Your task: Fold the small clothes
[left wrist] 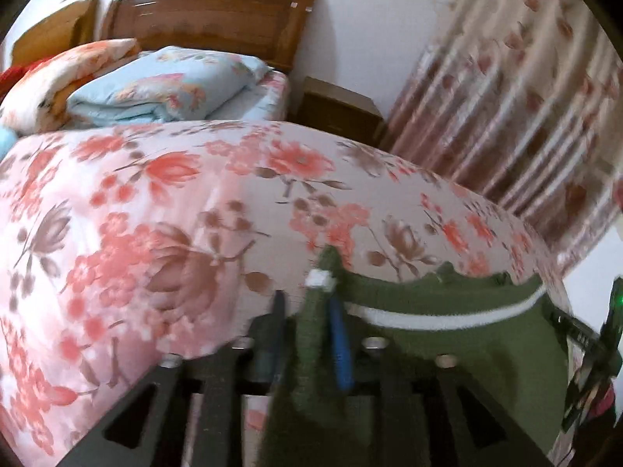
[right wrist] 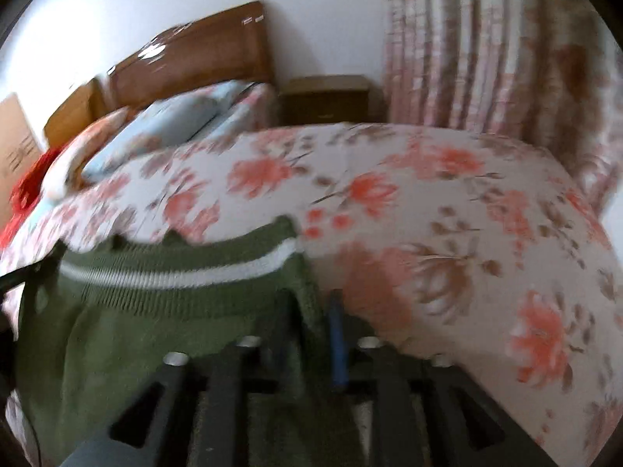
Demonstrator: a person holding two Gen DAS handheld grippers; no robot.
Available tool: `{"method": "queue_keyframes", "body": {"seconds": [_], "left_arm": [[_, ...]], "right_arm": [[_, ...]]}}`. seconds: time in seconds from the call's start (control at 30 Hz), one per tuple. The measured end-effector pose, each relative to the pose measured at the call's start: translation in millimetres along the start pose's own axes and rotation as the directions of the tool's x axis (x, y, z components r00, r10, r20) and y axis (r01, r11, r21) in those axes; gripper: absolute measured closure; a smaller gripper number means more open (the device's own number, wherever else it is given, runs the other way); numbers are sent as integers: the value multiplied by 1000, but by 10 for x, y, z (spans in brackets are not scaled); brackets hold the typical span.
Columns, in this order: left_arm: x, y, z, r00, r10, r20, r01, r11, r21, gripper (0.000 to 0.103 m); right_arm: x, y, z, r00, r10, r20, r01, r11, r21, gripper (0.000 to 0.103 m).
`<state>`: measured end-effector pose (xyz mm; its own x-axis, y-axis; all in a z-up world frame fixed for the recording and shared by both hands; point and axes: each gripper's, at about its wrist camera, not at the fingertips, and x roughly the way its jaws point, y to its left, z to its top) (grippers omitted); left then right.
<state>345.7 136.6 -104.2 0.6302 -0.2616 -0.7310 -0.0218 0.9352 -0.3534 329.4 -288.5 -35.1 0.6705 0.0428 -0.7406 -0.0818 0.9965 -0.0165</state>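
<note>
The green knit garment (left wrist: 447, 338) with 1 white stripe near its edge hangs stretched between the 2 grippers above the floral bed cover (left wrist: 155, 214). The left gripper (left wrist: 307, 311) has its fingers clamped on 1 upper corner of the cloth, where a small white tag (left wrist: 320, 281) sticks up beside the blue pad. The right gripper (right wrist: 307, 311) has its fingers pinched together on the opposite corner, and the knit falls away to the left in the right wrist view. Both views are blurred. Behind the cover lie a pale blue folded quilt (left wrist: 163, 85) and an orange floral pillow (left wrist: 66, 74), against a wooden headboard (left wrist: 210, 11), with a patterned curtain (left wrist: 518, 89) near a bedside cabinet (left wrist: 338, 111).
</note>
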Motion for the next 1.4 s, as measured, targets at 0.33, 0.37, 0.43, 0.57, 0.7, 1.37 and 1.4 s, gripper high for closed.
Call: {"method": "queue_keyframes", "body": {"seconds": [0.33,0.37,0.43,0.57,0.7,1.37,1.4], "left_arm": [[-285,56,-55,996,14,84,-10,999,-53,61],[-396,84,-72,993,13,116,-5,998,-69,61],[-705,159,-177,983,-2,182,20,995,-98,61],[-1004,322,-471,979,7,205,16,994,-111,47],[-955,502,-841,993,-2,120,23,985,-171,47],[-943,369,-1302,995,-84,58,96,962,-256,38],[-921,376,-1289,995,-86,49,96,961,-258,38]], "right_arm": [[13,-17,-37,999,26,23,-27,999,38,0],[-105,-57,-23,998,38,46,-41,997,62,0],[-463,-249,-95,990,86,110,-99,988,122,0],[-888,-503,-463,976,131,172,-163,968,190,0],[-1074,-655,-911,977,152,150,-185,952,244,0],[-1020,-435,-1500,916,389,99,-401,885,235,0],[-1011,-425,-1485,915,392,95,-404,886,230,0]]}}
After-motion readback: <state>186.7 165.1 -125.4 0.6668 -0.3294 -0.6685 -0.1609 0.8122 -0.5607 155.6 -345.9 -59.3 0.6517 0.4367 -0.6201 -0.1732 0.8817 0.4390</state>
